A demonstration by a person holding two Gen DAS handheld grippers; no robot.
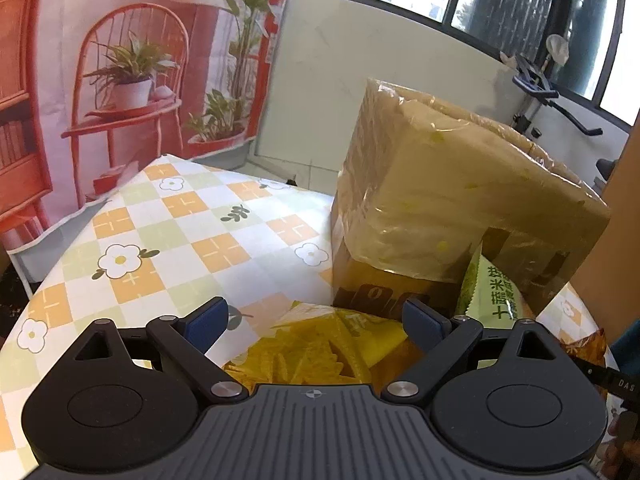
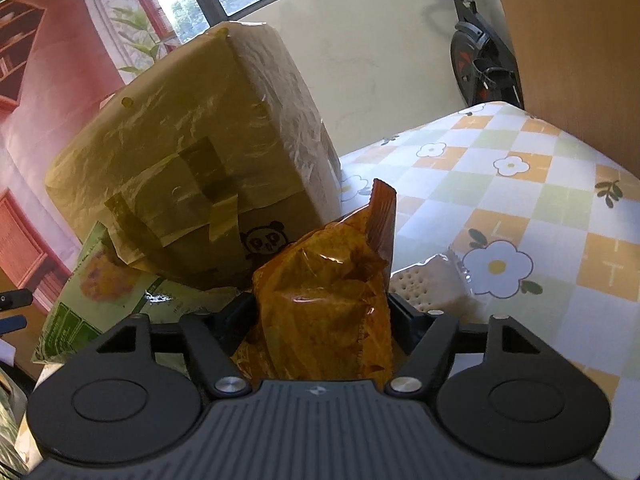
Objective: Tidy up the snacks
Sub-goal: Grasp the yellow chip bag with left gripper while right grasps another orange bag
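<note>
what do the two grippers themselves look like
Both match: the left gripper and right gripper have a ribbed dark grey body with a small crosshair mark, black linkage arms on silver pivot pins, round black housings and dark blue fingers.

Both grippers same build tbh. Left gripper [image 1: 316,320]: ribbed dark grey body, small crosshair mark at top centre, two big black round housings with raised discs, triangular cutouts above. Silver screws at linkage pivots, black arms, blue finger pads [image 1: 208,322]. Right gripper [image 2: 320,316]: identical grey ribs, black housings, silver screws, pads mostly hidden.
</note>
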